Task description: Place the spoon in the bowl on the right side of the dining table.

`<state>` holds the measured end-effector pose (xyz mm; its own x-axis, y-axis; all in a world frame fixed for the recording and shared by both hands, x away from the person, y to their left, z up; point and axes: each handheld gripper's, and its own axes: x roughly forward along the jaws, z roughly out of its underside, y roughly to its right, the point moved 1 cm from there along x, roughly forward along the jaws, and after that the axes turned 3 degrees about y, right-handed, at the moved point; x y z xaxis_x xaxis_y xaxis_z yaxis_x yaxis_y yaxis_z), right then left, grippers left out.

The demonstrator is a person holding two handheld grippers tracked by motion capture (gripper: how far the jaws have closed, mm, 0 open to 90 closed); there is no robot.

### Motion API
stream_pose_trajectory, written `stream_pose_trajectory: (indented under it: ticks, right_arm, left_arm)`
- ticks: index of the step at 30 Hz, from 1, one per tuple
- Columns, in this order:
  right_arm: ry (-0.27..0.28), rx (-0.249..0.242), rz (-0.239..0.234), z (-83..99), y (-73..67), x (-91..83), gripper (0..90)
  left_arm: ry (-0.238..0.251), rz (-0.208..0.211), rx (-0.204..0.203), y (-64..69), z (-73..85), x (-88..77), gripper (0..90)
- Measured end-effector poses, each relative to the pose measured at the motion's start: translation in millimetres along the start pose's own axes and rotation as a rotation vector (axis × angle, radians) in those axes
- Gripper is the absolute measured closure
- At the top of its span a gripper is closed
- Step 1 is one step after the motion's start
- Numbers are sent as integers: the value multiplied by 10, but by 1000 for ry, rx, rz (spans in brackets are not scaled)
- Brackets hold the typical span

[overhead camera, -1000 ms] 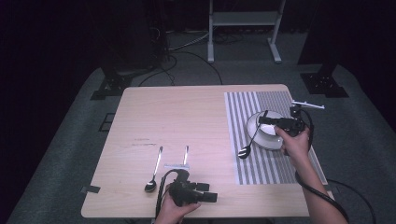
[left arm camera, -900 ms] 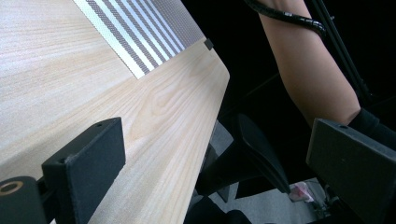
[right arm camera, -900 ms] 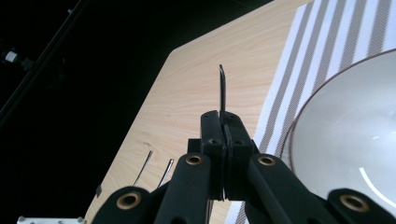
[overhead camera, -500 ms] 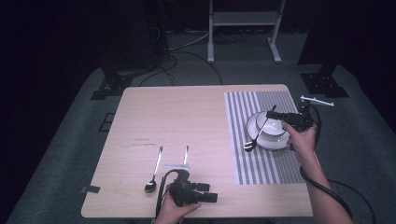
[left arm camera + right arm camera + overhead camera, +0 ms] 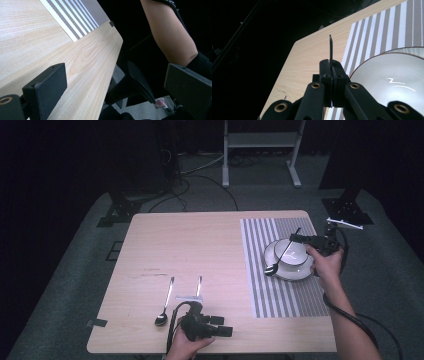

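Holding spoon (image 5: 281, 256) over bowl (image 5: 295, 254), right gripper (image 5: 295, 239) clenched on its handle.
Left gripper (image 5: 222, 326) released, idle beside teaspoon (image 5: 164, 306) and fork (image 5: 198, 286); striped placemat (image 5: 260, 280) under plate (image 5: 292, 271).

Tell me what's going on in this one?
A person is laying a place setting with two handheld grippers. The right gripper is shut on the handle of a spoon, holding it over the bowl and plate on the striped mat. The left gripper rests open at the near table edge. Another spoon and a fork lie nearby.
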<state>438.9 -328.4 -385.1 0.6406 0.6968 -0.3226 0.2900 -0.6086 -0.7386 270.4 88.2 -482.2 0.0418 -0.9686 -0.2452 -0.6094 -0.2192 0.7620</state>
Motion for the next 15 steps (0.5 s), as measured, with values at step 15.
stream_pose_trajectory:
  ticks: [15]
  right_arm:
    - [73,23,55,-198,59,-99,888]
  left_arm:
    - [2,4,-3,-4,6,1,31]
